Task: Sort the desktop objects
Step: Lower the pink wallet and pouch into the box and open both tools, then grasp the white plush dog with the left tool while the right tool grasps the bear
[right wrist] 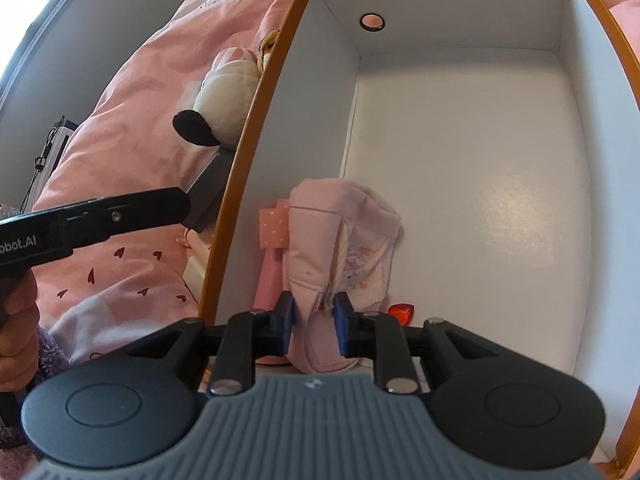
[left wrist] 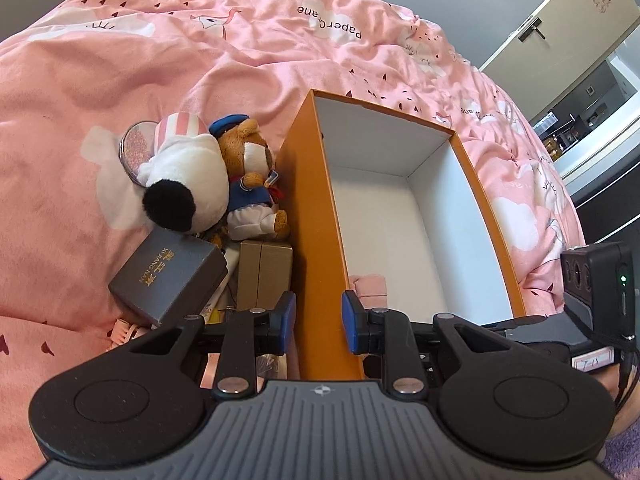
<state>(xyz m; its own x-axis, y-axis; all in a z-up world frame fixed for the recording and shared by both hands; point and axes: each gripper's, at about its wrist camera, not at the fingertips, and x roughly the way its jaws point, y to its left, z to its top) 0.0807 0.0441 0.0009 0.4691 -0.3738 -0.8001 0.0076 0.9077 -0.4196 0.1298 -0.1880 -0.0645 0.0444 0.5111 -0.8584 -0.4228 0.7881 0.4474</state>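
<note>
Soft pink pouch (right wrist: 320,264) sits pinched in right claw (right wrist: 314,320); left claw (left wrist: 318,320) straddles orange cardboard wall (left wrist: 316,240), ungripped.

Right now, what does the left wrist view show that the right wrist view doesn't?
Only the left wrist view: the dark gift box's gold lettering, the sailor bear, the tan box and the left gripper, open astride the orange box wall. Only the right wrist view: the right gripper shut on the pink cap, and a red gem. Both: the orange box, the white plush dog and the pink bedding.
</note>
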